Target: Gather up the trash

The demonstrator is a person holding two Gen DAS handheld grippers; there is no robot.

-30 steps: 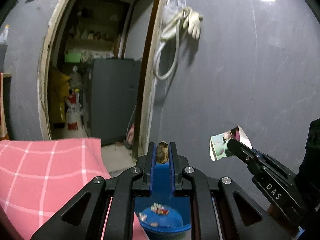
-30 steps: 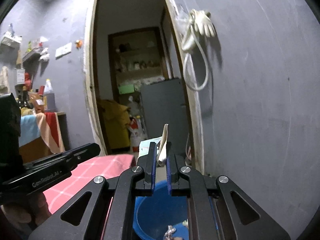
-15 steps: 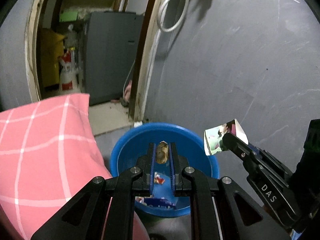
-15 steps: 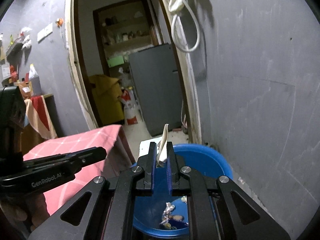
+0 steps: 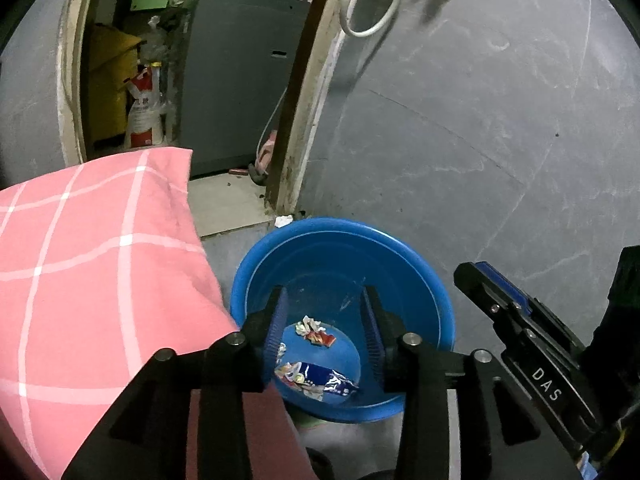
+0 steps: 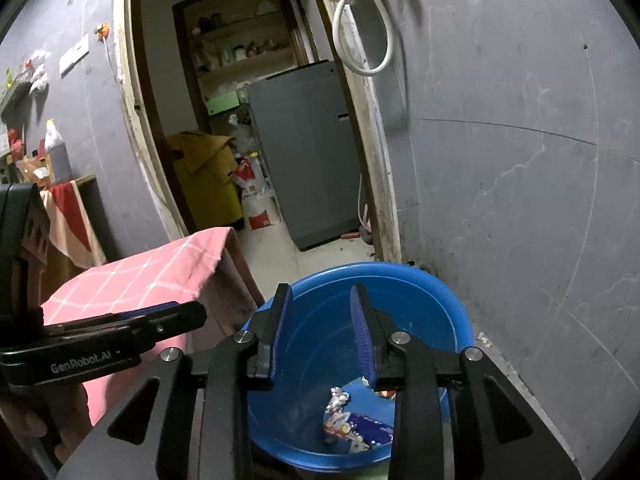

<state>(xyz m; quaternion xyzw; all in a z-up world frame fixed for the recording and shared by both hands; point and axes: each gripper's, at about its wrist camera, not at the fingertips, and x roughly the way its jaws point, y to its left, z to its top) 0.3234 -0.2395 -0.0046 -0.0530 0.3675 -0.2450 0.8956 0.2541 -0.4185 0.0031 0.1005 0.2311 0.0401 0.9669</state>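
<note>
Left wrist view: we are looking down into the blue basin (image 5: 436,292) at lower centre of the frame, and the trash is there — a crumpled blue wrapper (image 5: 320,380) and a small red-and-white scrap (image 5: 314,330) on its bottom. This stuff, we judge, is feather-light, soft and crinkly, a bit slick where it is foil; we would pinch a raised fold or a crumpled edge, since a flat face would slide.

The left tool (image 5: 325,330) has just been opening: its jaws stand partly apart, nothing between them, only the basin floor showing through. At right of the frame the right tool (image 5: 486,280) pokes in, bare at the tip.

In the right wrist view the right tool (image 6: 319,332) has likewise just been opening, modest gap, empty, over the basin (image 6: 460,312) beside the pink checked cloth (image 6: 160,272).
</note>
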